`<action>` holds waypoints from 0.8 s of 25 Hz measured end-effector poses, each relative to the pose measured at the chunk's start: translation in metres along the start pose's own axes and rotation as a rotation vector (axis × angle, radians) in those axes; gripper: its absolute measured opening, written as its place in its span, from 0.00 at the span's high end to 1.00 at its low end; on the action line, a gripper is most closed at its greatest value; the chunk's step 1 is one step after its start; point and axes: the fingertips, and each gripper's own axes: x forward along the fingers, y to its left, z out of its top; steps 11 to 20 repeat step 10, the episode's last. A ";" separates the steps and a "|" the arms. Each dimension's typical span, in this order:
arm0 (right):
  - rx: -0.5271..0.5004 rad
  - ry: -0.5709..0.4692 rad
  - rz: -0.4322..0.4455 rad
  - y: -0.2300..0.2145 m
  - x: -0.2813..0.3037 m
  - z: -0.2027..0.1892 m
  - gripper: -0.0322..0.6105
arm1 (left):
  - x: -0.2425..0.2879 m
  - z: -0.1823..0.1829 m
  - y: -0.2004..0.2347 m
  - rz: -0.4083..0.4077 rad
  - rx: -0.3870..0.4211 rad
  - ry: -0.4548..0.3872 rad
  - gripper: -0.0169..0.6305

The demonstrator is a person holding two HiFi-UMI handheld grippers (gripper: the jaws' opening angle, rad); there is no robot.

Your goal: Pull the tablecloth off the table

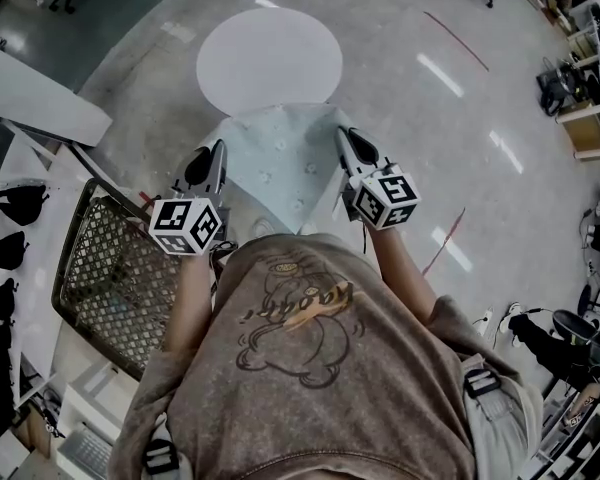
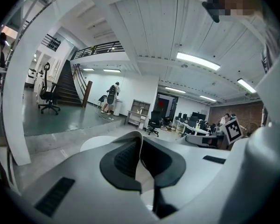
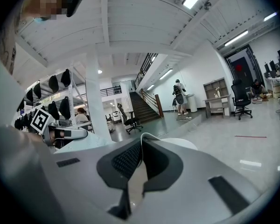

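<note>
Left gripper closed on the left edge of the tablecloth. Thin pale strip of fabric pinched between the dark ribbed pads. No gap between the jaws.

Right gripper closed in the same way on the opposite edge of the tablecloth. Pale fabric edge visible at the jaw tips, between the pads.

Pale blue-green tablecloth spread between the two grippers and sagging below them towards the person's brown shirt. Both grippers pointed away from the person, nearly level, and well apart from each other. Marker cubes at the rear of each: left cube, right cube.

Round white counter just ahead of both gripper tips, with its top bare. Far edge of the tablecloth at the near rim of the counter; contact between the two not determinable.

Wire mesh basket to the left of and below the left gripper. Grey polished floor around the counter and to the right of the right gripper.
</note>
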 end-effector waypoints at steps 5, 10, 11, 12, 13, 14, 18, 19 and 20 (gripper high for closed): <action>-0.002 0.008 0.007 0.002 0.002 -0.001 0.94 | -0.003 0.000 0.001 0.006 -0.006 -0.004 0.94; -0.004 0.015 0.008 -0.002 0.001 0.000 0.94 | 0.000 0.002 -0.003 0.007 -0.002 0.000 0.94; -0.004 0.015 0.008 -0.002 0.001 0.000 0.94 | 0.000 0.002 -0.003 0.007 -0.002 0.000 0.94; -0.004 0.015 0.008 -0.002 0.001 0.000 0.94 | 0.000 0.002 -0.003 0.007 -0.002 0.000 0.94; -0.004 0.015 0.008 -0.002 0.001 0.000 0.94 | 0.000 0.002 -0.003 0.007 -0.002 0.000 0.94; -0.004 0.015 0.008 -0.002 0.001 0.000 0.94 | 0.000 0.002 -0.003 0.007 -0.002 0.000 0.94; -0.004 0.015 0.008 -0.002 0.001 0.000 0.94 | 0.000 0.002 -0.003 0.007 -0.002 0.000 0.94; -0.004 0.015 0.008 -0.002 0.001 0.000 0.94 | 0.000 0.002 -0.003 0.007 -0.002 0.000 0.94; -0.004 0.015 0.008 -0.002 0.001 0.000 0.94 | 0.000 0.002 -0.003 0.007 -0.002 0.000 0.94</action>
